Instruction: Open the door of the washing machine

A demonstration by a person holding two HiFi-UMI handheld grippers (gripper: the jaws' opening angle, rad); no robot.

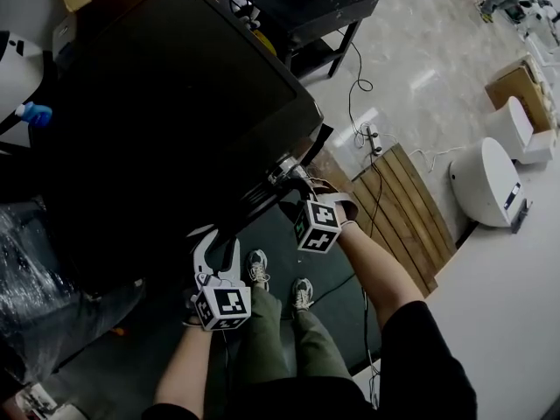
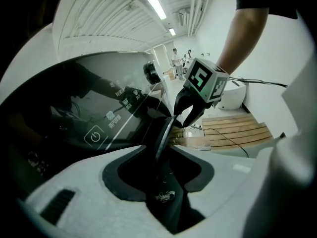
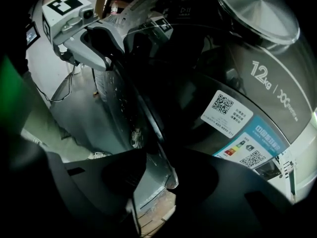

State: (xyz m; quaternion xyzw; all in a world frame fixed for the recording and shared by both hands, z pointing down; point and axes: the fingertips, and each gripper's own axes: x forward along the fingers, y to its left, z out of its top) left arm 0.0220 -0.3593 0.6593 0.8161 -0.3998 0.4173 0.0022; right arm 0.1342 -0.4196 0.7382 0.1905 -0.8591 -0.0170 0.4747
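The black washing machine fills the middle of the head view, and its round front door stands slightly ajar at the front edge. My left gripper, white-jawed, straddles the lower part of the door rim; the thin rim runs between its jaws with a gap on each side. My right gripper straddles the rim higher up, and its dark jaws are also apart around it. Each gripper shows in the other's view: the right gripper and the left gripper.
The machine's front carries a control knob and label stickers. A wooden pallet and a white round appliance lie to the right, with cables on the floor. The person's shoes stand below the door. Plastic-wrapped goods sit at the left.
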